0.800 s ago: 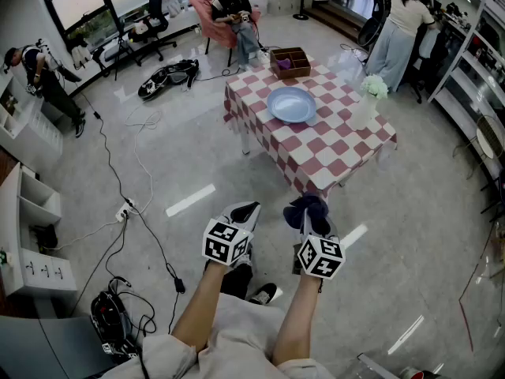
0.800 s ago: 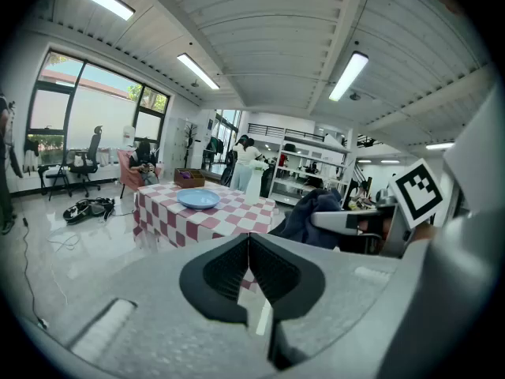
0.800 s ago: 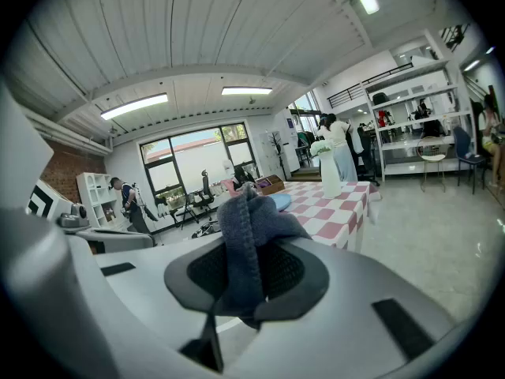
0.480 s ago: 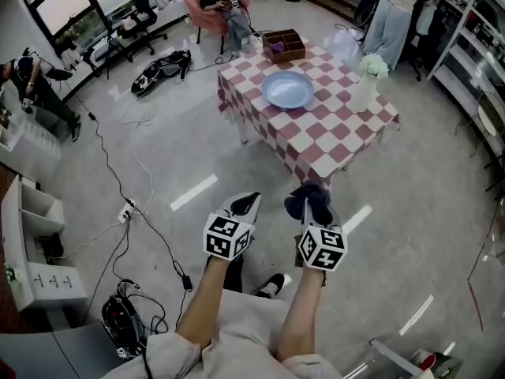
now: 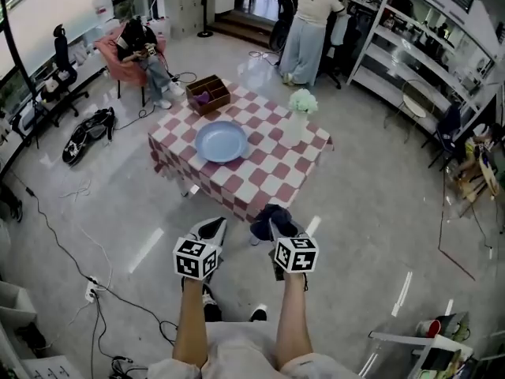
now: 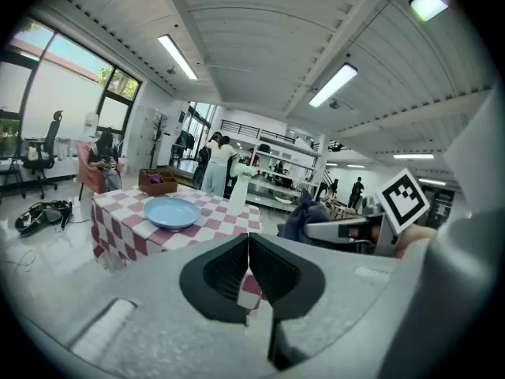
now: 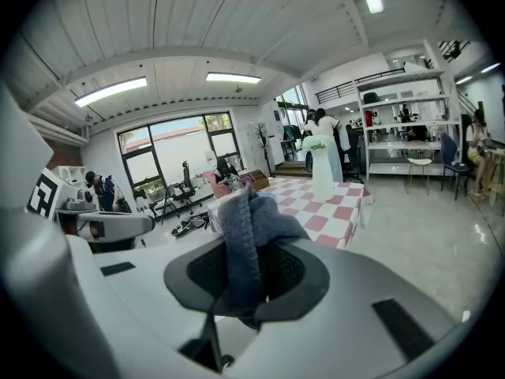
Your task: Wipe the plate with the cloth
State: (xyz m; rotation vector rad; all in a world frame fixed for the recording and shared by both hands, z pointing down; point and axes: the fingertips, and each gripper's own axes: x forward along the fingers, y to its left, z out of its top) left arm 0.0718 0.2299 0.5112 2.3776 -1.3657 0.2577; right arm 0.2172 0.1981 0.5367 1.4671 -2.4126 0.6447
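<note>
- Standing back from the checkered table (image 5: pixel 264 181), the person holds both grippers out in front, side by side with a gap between them, pointing towards the table's near edge.
- The left gripper (image 5: pixel 211 227) has its jaws pressed together. Its own view shows the two dark pads meeting in a thin line with nothing caught between them.
- The right gripper (image 5: pixel 278 221) is clamped on a dark blue-grey cloth (image 7: pixel 246 231). The cloth bunches up above the pads, and a short tail of it hangs below them.
- The plate (image 5: pixel 222 141), round and pale blue, lies flat on the left half of the table, well apart from both grippers and from the cloth.
- A white vase (image 5: pixel 293 129) holding pale flowers stands upright on the table to the right of the plate, near it but not touching.
- A brown wooden box (image 5: pixel 208 94) with compartments sits at the table's far corner, beyond the plate, with something purple in one section.
- Past the table, one person (image 5: pixel 140 44) sits in a pink chair.
- Another person (image 5: pixel 309 22) stands at the back of the room beside the shelving.
- Black cables (image 5: pixel 79 243) trail over the pale, shiny floor on the left.
</note>
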